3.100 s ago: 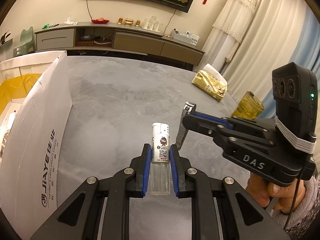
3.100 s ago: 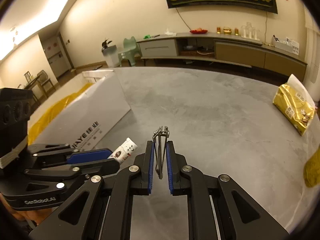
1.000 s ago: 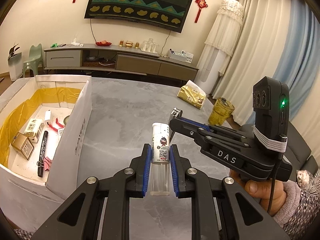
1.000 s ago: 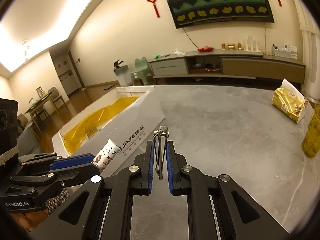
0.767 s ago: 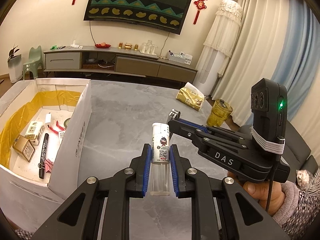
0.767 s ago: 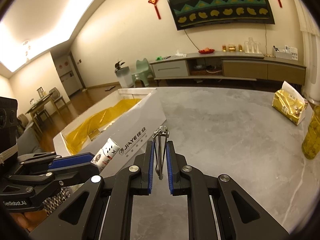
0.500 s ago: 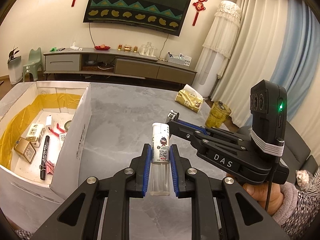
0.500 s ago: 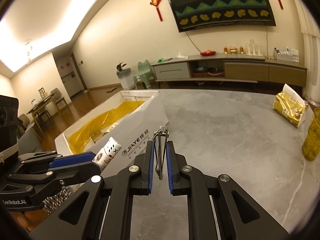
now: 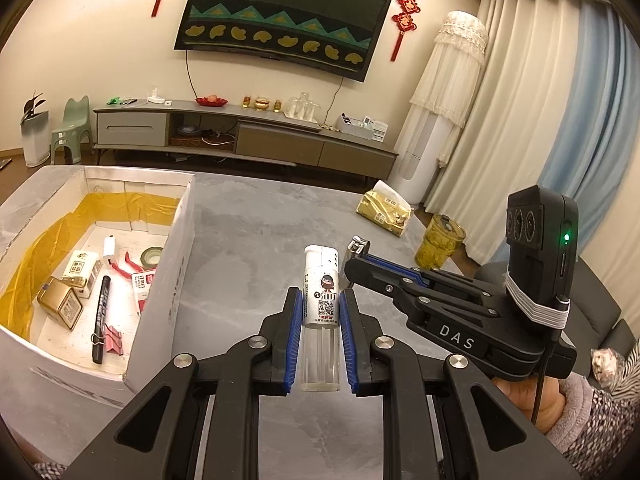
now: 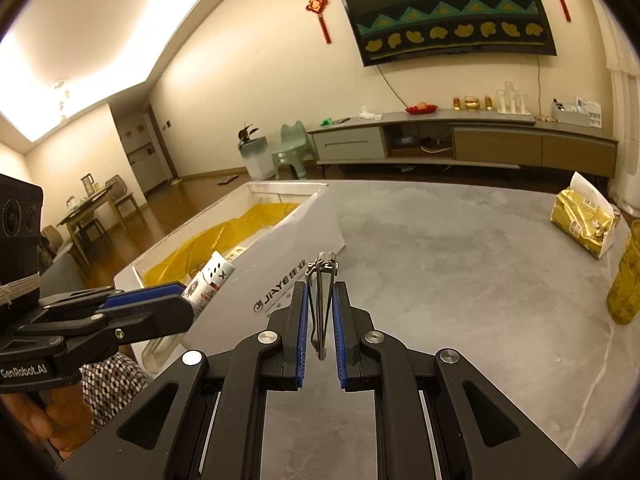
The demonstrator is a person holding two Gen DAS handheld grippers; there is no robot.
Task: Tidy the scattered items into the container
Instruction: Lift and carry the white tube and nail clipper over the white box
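Observation:
My left gripper (image 9: 320,300) is shut on a white lighter (image 9: 321,280) with a clear lower body, held upright above the grey table. My right gripper (image 10: 320,292) is shut on a metal nail clipper (image 10: 321,280), its head pointing forward. In the left wrist view the right gripper (image 9: 356,254) hangs just right of the lighter, with the clipper's head (image 9: 357,245) showing at its tip. The white cardboard box (image 9: 176,264) with yellow lining stands to the left, open at the top. In the right wrist view the left gripper (image 10: 176,304) and the lighter (image 10: 210,280) hover by the box's near wall (image 10: 280,284).
Inside the box lie small cartons (image 9: 82,268), a black marker (image 9: 101,318), a tape roll (image 9: 152,255) and pink clips (image 9: 112,338). A gold packet (image 9: 386,212) and a yellow glass jar (image 9: 438,242) stand at the table's far right. A hand (image 9: 532,400) holds the right gripper.
Both grippers have risen higher above the table with the lighter and the clipper still held. More of the box's inside shows now.

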